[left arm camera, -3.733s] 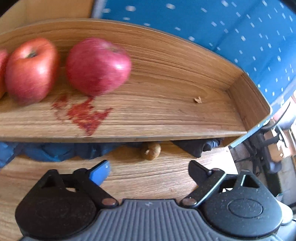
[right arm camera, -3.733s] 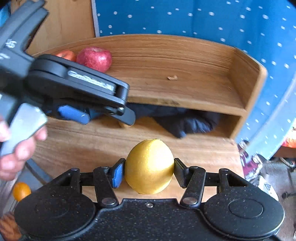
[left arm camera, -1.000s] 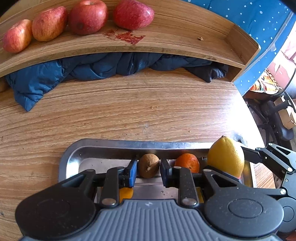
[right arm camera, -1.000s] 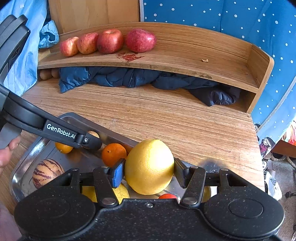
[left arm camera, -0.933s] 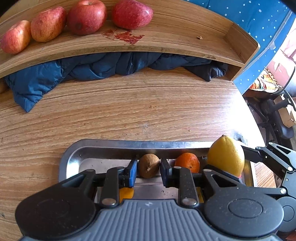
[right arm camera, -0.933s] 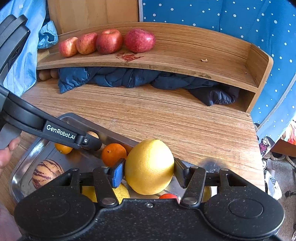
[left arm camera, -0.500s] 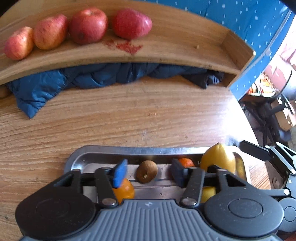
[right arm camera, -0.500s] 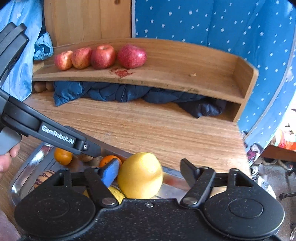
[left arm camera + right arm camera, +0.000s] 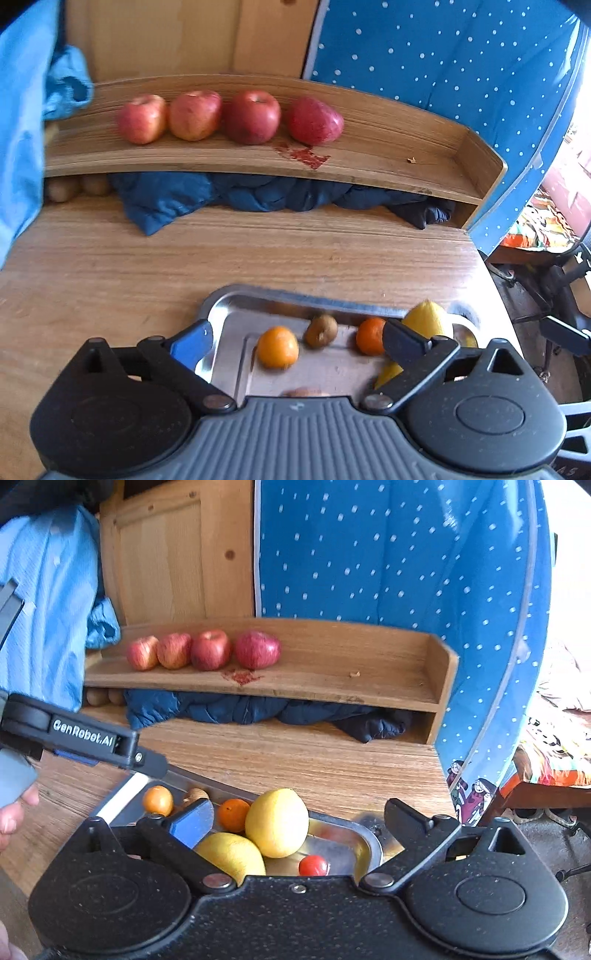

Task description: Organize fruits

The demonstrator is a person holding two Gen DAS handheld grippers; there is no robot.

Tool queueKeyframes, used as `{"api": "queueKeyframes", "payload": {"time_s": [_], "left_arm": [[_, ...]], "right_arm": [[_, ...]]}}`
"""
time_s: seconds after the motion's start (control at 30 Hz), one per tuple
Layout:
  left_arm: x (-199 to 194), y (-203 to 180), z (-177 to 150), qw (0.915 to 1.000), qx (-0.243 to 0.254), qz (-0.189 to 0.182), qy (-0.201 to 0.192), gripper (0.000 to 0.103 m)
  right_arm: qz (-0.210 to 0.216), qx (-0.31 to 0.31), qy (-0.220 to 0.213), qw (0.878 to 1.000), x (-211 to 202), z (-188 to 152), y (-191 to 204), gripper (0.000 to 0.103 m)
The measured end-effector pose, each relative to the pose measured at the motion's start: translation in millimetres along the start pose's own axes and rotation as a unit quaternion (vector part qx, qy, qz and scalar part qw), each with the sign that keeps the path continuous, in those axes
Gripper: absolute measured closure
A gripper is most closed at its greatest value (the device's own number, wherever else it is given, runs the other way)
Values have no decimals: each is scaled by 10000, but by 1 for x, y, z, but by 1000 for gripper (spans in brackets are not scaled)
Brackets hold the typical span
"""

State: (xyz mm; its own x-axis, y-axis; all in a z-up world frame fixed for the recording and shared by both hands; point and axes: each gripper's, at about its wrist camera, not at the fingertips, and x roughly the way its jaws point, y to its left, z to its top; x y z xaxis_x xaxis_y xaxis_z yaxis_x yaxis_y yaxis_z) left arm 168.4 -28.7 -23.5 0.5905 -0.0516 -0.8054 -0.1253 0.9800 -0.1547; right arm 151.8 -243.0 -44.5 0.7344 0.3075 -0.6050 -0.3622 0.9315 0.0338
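A metal tray (image 9: 236, 302) (image 9: 369, 840) on the wooden table holds fruit: an orange (image 9: 277, 347) (image 9: 158, 800), a brown kiwi (image 9: 320, 331) (image 9: 195, 795), a second orange (image 9: 370, 335) (image 9: 233, 814), a big yellow lemon (image 9: 428, 319) (image 9: 277, 822), another yellow fruit (image 9: 232, 854) and a small red tomato (image 9: 314, 865). Several red apples (image 9: 251, 116) (image 9: 210, 650) line the wooden shelf (image 9: 388, 147) (image 9: 351, 675). My left gripper (image 9: 299, 338) hangs open above the tray, empty. My right gripper (image 9: 299, 818) is open too, the lemon lying free below it.
A dark blue jacket (image 9: 258, 194) (image 9: 240, 707) is stuffed under the shelf. Red crumbs (image 9: 306, 155) mark the shelf board. Blue dotted fabric (image 9: 369, 554) stands behind. A person's hand (image 9: 11, 812) holds the left gripper. The table edge drops off at right.
Both grippers opened and lifted back from the tray. The left let go of the kiwi, the right let go of the lemon; both fruits now lie in the tray.
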Motion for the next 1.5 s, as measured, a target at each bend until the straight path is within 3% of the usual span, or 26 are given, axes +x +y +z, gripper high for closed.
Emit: {"api": "queueKeyframes", "payload": {"time_s": [0.2, 0.73, 1.5], "left_arm": [[-44, 0, -34, 9987, -160, 212, -436, 1], [-126, -10, -120, 9947, -393, 569, -759, 1], [-129, 6, -150, 9971, 127, 516, -535, 1]], "right_arm": [[108, -30, -293, 9995, -42, -15, 1, 1], [546, 70, -323, 9980, -118, -62, 16, 1], [215, 272, 114, 9993, -136, -90, 43, 1]]}}
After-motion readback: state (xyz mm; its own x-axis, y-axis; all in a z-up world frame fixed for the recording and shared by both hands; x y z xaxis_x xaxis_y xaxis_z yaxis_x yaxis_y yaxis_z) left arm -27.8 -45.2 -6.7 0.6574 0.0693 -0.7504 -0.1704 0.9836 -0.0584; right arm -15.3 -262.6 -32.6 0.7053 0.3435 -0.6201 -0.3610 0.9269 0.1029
